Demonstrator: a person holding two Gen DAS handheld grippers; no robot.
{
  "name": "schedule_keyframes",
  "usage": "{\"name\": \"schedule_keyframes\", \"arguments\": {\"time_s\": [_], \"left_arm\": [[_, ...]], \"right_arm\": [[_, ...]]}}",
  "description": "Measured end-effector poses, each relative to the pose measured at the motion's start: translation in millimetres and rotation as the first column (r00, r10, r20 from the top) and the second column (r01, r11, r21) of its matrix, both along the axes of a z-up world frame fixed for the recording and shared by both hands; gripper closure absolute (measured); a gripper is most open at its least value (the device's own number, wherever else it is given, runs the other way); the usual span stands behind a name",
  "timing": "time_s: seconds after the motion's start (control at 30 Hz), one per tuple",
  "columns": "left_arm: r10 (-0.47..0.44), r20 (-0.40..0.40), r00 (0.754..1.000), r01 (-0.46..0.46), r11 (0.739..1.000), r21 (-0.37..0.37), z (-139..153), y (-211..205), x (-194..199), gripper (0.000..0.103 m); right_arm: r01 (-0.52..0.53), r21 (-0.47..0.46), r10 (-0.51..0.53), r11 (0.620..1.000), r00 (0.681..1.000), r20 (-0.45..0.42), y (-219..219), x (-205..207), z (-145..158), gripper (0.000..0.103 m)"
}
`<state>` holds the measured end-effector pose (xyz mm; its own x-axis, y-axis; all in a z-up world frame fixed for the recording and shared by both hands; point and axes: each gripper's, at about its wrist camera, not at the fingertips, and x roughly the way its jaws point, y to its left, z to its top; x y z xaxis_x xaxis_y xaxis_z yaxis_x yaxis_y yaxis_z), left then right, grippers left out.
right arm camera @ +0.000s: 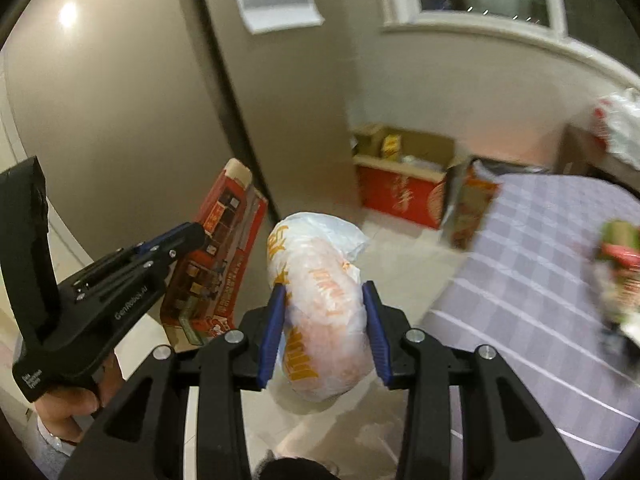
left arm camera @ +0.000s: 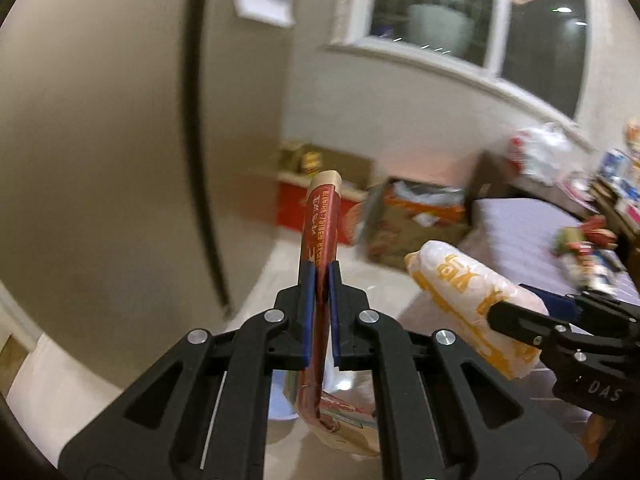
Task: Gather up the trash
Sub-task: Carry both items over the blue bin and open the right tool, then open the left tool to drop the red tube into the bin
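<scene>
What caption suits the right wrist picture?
Right gripper holds a stuffed white plastic bag; left gripper clamps a flattened red carton.

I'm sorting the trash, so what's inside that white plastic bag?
The white bag, clamped by the right gripper, shows a pinkish-orange mass through its plastic. What it is cannot be seen.

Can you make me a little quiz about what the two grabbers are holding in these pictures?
1. True or false: the left hand-held gripper is empty.
2. What does the right hand-held gripper squeeze? A) a glass bottle B) a stuffed white plastic bag with orange print C) a shoe
3. Fill in: the checked cloth is on the ___ side of the right wrist view.

Key
1. False: it grips a flattened red carton.
2. B
3. right
</scene>
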<state>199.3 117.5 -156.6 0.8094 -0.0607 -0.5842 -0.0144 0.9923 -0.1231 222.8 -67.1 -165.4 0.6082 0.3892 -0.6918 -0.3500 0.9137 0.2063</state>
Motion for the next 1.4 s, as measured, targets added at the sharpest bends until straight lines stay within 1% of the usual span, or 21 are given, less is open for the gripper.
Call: {"name": "schedule_keyframes", "arguments": {"time_s": [0.07, 0.1, 0.13, 0.17, 0.2, 0.27, 0.3, 0.37, 0.43, 0.53, 0.73, 0.83, 1.0, 1.1, 1.13, 1.17, 1.2, 1.27, 1.37, 1.4], "left_arm": [[0.04, -0.034, 0.999, -0.04, 0.999, 0.004, -17.3, 18.2, 12.1, 0.096], [0.054, -0.047, 0.997, -0.054, 0.999, 0.006, -24.0, 25.0, 16.9, 0.096], [0.068, -0.059, 0.996, -0.067, 0.998, 0.008, -29.9, 30.5, 21.8, 0.096], [0.084, -0.077, 0.994, -0.083, 0.996, 0.011, -37.8, 36.6, 28.6, 0.096], [0.09, -0.09, 0.992, -0.089, 0.996, 0.011, -43.5, 41.8, 33.2, 0.096], [0.102, -0.117, 0.988, -0.102, 0.995, 0.013, -55.7, 47.2, 42.8, 0.096], [0.103, -0.128, 0.986, -0.103, 0.995, 0.009, -61.2, 50.0, 46.7, 0.096], [0.104, -0.142, 0.984, -0.105, 0.994, 0.002, -70.1, 52.6, 52.0, 0.096], [0.101, -0.153, 0.983, -0.103, 0.995, -0.005, -76.7, 54.6, 56.6, 0.096], [0.093, -0.163, 0.982, -0.096, 0.995, -0.015, -87.0, 53.3, 61.7, 0.096], [0.072, -0.166, 0.983, -0.076, 0.997, -0.02, -94.4, 48.5, 66.9, 0.096], [0.058, -0.167, 0.984, -0.063, 0.998, -0.024, -93.7, 45.0, 76.8, 0.096], [0.05, -0.153, 0.987, -0.052, 0.999, -0.006, -92.1, 40.0, 89.9, 0.096], [0.06, -0.153, 0.986, -0.063, 0.998, -0.015, -90.2, 41.7, 93.2, 0.087], [0.065, -0.157, 0.985, -0.068, 0.998, -0.013, -90.1, 41.6, 94.1, 0.068], [0.084, -0.167, 0.982, -0.084, 0.996, 0.012, -89.9, 40.7, 94.1, 0.029], [0.109, -0.157, 0.981, -0.104, 0.994, 0.04, -88.8, 39.6, 91.3, 0.02], [0.109, -0.131, 0.985, -0.101, 0.993, 0.066, -85.4, 37.6, 83.0, 0.019], [0.142, -0.144, 0.979, -0.127, 0.986, 0.109, -81.4, 37.6, 75.9, 0.019], [0.139, -0.141, 0.98, -0.125, 0.987, 0.104, -77.7, 38.0, 70.7, 0.019]], "right_arm": [[-0.017, 0.01, 0.017, 1.0, 1.0, -0.025, 17.9, 19.3, -16.4, 0.064], [-0.019, 0.013, 0.02, 1.0, 0.999, -0.028, 27.3, 30.8, -26.1, 0.059], [-0.019, 0.002, 0.019, 1.0, 0.999, -0.029, 34.0, 39.1, -33.7, 0.053], [-0.014, -0.018, 0.014, 1.0, 0.999, -0.031, 42.1, 49.8, -43.7, 0.039], [-0.012, -0.022, 0.011, 1.0, 0.999, -0.036, 48.2, 54.8, -50.6, 0.037], [-0.009, -0.038, 0.007, 0.999, 0.998, -0.058, 53.5, 67.4, -63.2, 0.036], [-0.008, -0.043, 0.005, 0.999, 0.998, -0.064, 51.8, 68.2, -66.3, 0.034], [-0.005, -0.043, 0.002, 0.999, 0.998, -0.07, 49.5, 69.8, -71.3, 0.034], [-0.001, -0.054, -0.003, 0.999, 0.997, -0.073, 50.0, 62.0, -74.0, 0.032], [0.013, -0.075, -0.017, 0.997, 0.998, -0.054, 44.0, 57.3, -74.7, 0.029], [0.058, -0.096, -0.06, 0.994, 0.998, -0.019, 35.6, 58.1, -76.5, 0.026], [0.079, -0.081, -0.08, 0.994, 0.997, -0.007, 30.0, 56.7, -74.4, 0.025], [0.114, -0.057, -0.113, 0.992, 0.993, 0.019, 19.3, 56.4, -69.8, 0.024], [0.121, -0.05, -0.121, 0.991, 0.993, 0.015, 14.7, 58.6, -68.6, 0.023], [0.124, -0.051, -0.123, 0.991, 0.992, 0.014, 13.7, 59.4, -68.7, 0.023], [0.126, -0.056, -0.126, 0.99, 0.992, 0.013, 13.2, 59.6, -68.7, 0.023], [0.127, -0.059, -0.127, 0.99, 0.992, 0.012, 12.9, 59.8, -68.8, 0.023], [0.129, -0.057, -0.128, 0.99, 0.992, 0.01, 11.7, 58.1, -68.9, 0.023], [0.133, -0.056, -0.132, 0.99, 0.991, 0.007, 8.7, 54.1, -66.1, 0.023], [0.133, -0.052, -0.132, 0.99, 0.991, 0.013, 7.0, 50.4, -62.7, 0.023]]}}
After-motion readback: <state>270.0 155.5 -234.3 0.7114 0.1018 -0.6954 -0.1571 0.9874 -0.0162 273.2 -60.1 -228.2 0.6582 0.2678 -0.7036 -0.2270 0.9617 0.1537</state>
